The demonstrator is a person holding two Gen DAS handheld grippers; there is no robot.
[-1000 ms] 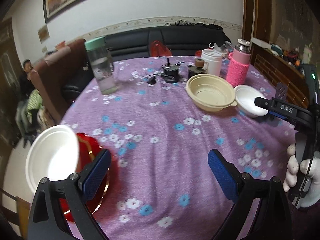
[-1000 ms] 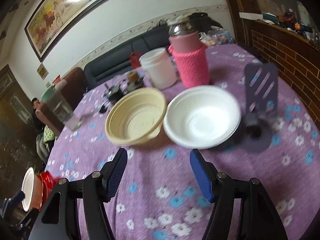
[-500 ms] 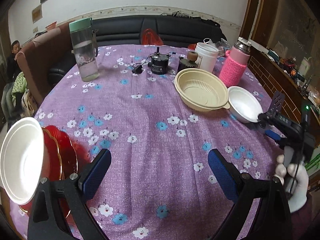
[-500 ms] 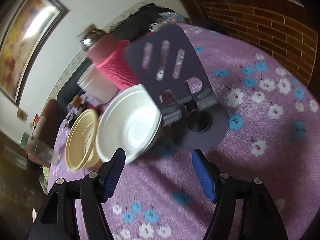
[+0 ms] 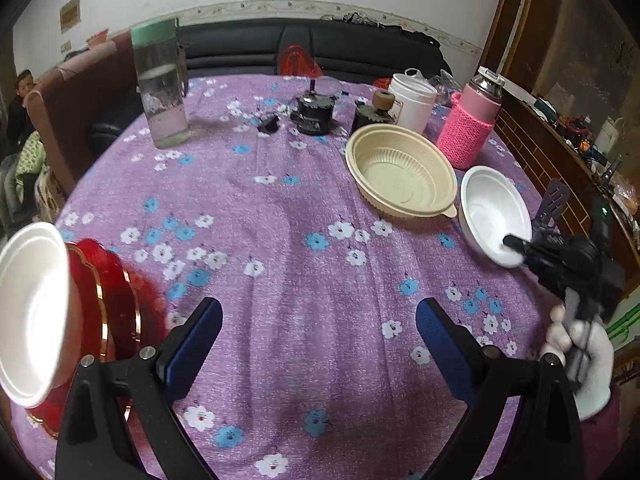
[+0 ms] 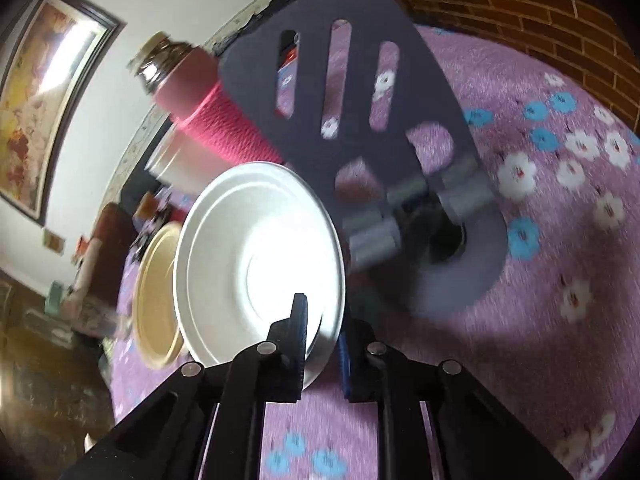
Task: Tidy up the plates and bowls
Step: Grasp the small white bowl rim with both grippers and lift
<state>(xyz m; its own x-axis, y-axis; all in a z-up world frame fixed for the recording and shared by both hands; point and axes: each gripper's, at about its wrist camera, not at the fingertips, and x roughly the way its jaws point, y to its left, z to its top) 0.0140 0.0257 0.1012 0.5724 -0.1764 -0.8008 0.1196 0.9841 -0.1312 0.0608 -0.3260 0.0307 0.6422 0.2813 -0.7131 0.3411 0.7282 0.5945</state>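
Beside the cream bowl [image 6: 154,296], right tool [image 6: 322,344] pinches white bowl's [image 6: 256,256] rim.

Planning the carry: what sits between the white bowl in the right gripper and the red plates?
Left wrist view: only flowered tablecloth between white bowl and red plates.

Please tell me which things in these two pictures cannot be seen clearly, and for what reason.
- Red plates, left wrist view: the white bowl on them and the picture edge hide their number.
- Beige bowl, right wrist view: mostly behind the small white bowl and blurred.
- Grey phone stand, right wrist view: motion blur smears its hinge.
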